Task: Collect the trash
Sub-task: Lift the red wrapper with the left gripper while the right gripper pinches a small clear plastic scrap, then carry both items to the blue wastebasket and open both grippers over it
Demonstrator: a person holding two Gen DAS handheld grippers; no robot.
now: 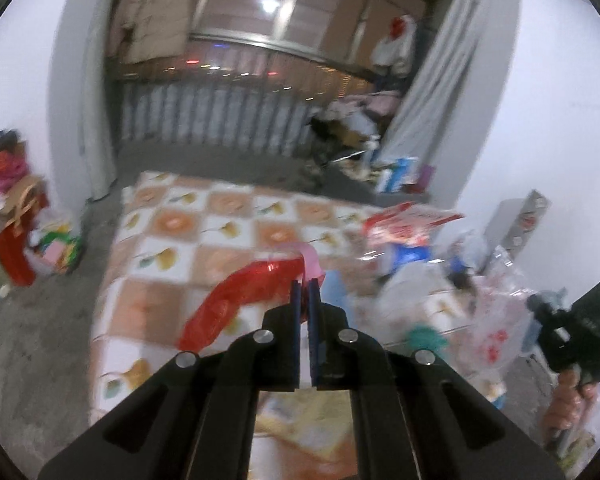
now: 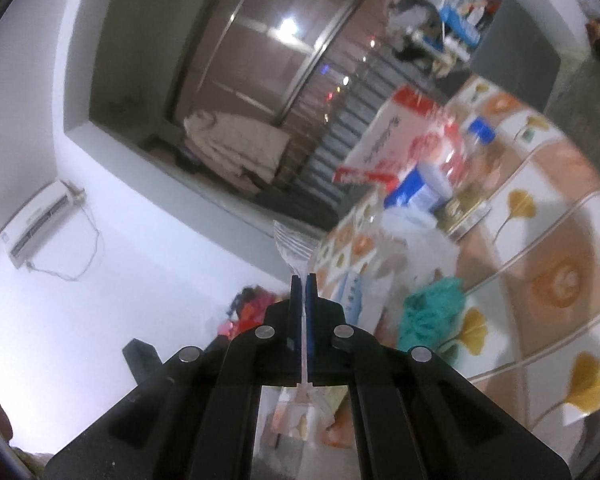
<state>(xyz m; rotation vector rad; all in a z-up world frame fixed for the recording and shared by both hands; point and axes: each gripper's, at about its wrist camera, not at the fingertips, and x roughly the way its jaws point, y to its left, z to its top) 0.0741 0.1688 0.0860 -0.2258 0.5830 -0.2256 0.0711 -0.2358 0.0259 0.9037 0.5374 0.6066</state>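
My left gripper [image 1: 306,284] is shut on a red plastic bag [image 1: 240,300] with a pink edge, held above the checked tablecloth [image 1: 172,256]. My right gripper [image 2: 304,278] is shut on a clear plastic fork [image 2: 294,246], tines pointing up and away; the view is tilted. The right gripper and the hand that holds it also show at the right edge of the left wrist view [image 1: 576,336]. Trash lies on the table: a red and white box [image 2: 384,140], a blue and white pack [image 2: 416,186], a teal crumpled piece [image 2: 434,308], clear plastic bags [image 1: 496,320].
A balcony with railings [image 1: 220,112] and clutter [image 1: 356,128] lies beyond the table. A grey curtain [image 1: 432,80] hangs at the right. Bags and boxes [image 1: 16,224] pile at the left wall. An air conditioner [image 2: 40,224] is on the wall.
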